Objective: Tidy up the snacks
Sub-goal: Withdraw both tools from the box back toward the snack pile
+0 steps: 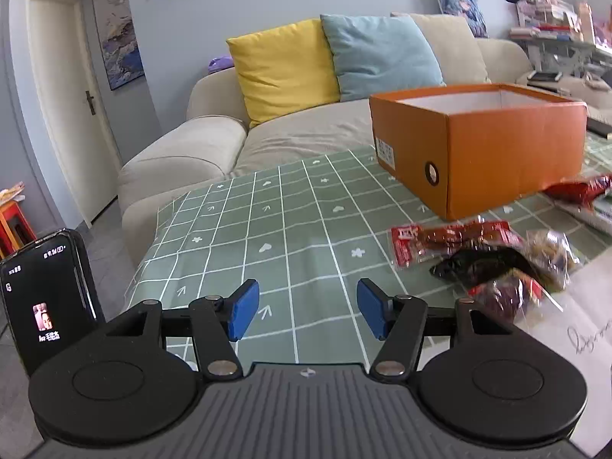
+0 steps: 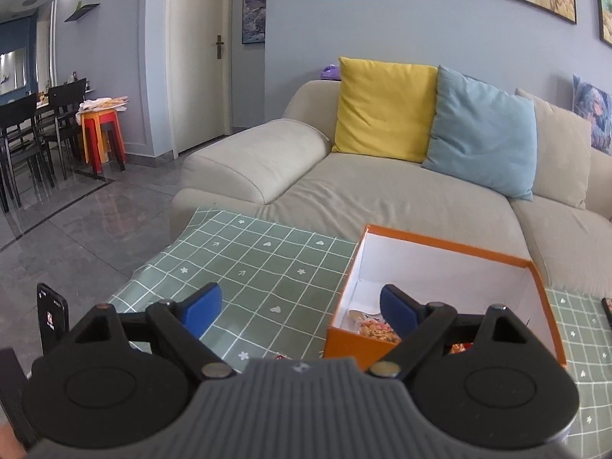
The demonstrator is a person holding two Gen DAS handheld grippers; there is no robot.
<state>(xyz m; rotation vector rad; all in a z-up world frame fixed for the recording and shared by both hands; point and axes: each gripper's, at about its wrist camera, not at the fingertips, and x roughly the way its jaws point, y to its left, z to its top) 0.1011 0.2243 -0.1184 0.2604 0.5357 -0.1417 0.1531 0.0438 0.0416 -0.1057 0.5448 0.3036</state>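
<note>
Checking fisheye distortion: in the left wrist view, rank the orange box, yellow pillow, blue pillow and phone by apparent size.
1. orange box
2. yellow pillow and blue pillow: look alike, no ranking
3. phone: near the lens, so its look misleads

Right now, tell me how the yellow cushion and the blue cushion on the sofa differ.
The yellow cushion is bright mustard; the blue cushion is pale and muted. The yellow cushion sits nearer the sofa's armrest; the blue cushion sits further along, beside a beige back cushion. The blue cushion's near edge overlaps the yellow cushion's in the right wrist view. Both are square, plain and propped upright against the sofa back.
</note>
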